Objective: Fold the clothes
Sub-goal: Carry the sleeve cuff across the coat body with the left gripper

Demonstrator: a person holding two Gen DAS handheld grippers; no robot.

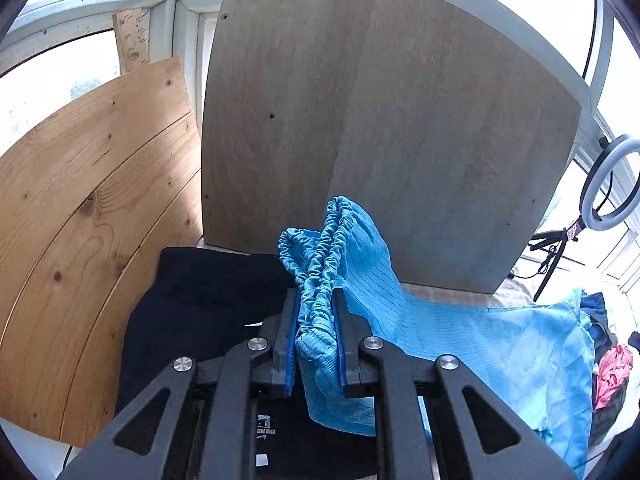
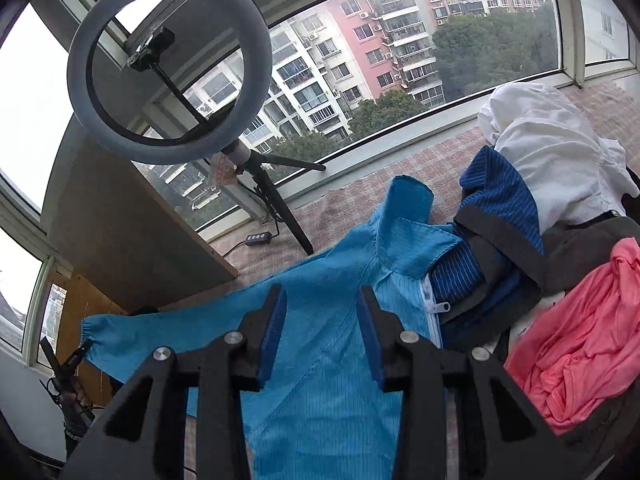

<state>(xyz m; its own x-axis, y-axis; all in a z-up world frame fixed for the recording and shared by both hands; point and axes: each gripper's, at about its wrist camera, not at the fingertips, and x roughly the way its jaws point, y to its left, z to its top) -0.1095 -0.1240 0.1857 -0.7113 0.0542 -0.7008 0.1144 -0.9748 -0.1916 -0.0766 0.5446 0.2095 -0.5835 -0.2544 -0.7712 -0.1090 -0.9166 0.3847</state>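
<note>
A light blue zip jacket lies spread on the checked cloth surface, collar toward the window. My left gripper is shut on the jacket's elastic sleeve cuff and holds it raised; the sleeve stretches off to the right. In the right wrist view the left gripper shows at the far left, holding the sleeve end. My right gripper is open, just above the jacket's chest, left of the white zip.
A black garment lies under the left gripper. A pile of clothes, dark blue striped, white, grey and pink, sits at right. A ring light on a tripod and wooden boards stand behind.
</note>
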